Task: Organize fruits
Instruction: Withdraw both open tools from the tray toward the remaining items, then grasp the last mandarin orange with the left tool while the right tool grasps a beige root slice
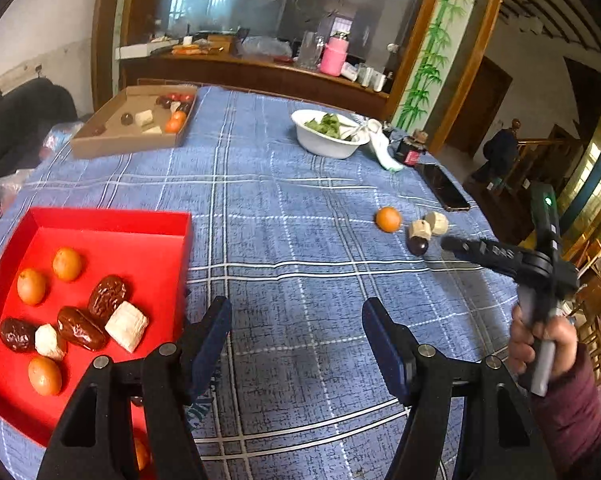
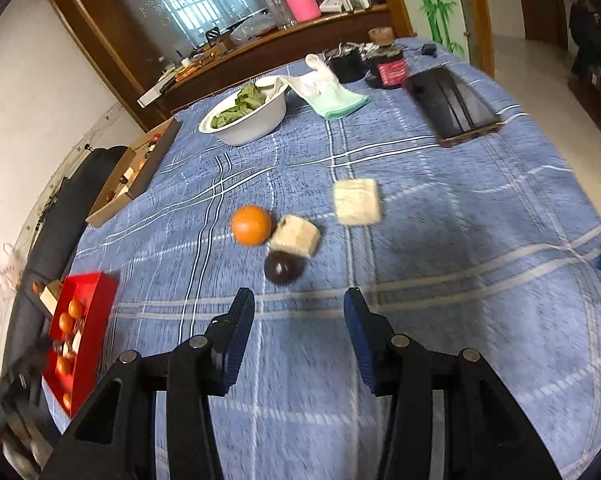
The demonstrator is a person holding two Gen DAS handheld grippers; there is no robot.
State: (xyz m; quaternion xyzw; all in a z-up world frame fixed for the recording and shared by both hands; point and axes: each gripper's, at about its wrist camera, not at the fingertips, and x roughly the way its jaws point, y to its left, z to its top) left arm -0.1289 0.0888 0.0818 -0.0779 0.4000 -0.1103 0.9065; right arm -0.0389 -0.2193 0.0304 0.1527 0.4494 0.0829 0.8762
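A red tray [image 1: 112, 216] at the near left of the blue checked cloth holds several oranges, dark dates and pale chunks. My left gripper [image 1: 296, 320] hangs open and empty just right of the tray's rim. Farther right on the cloth lie an orange [image 2: 251, 225], two pale cut chunks [image 2: 296, 236] [image 2: 357, 201] and a dark round fruit [image 2: 284, 267]. My right gripper [image 2: 298, 316] stands open and empty just short of the dark fruit. In the left wrist view that same right gripper [image 1: 454, 245] reaches toward the dark fruit [image 1: 417, 245], held by a hand [image 1: 540, 340].
A cardboard box [image 1: 112, 148] with more fruit sits at the far left. A white bowl of greens [image 1: 328, 148], a folded cloth [image 2: 332, 100], a dark jar [image 2: 388, 68] and a phone [image 1: 444, 188] line the far right. A dark tray [image 2: 452, 104] lies beyond the chunks.
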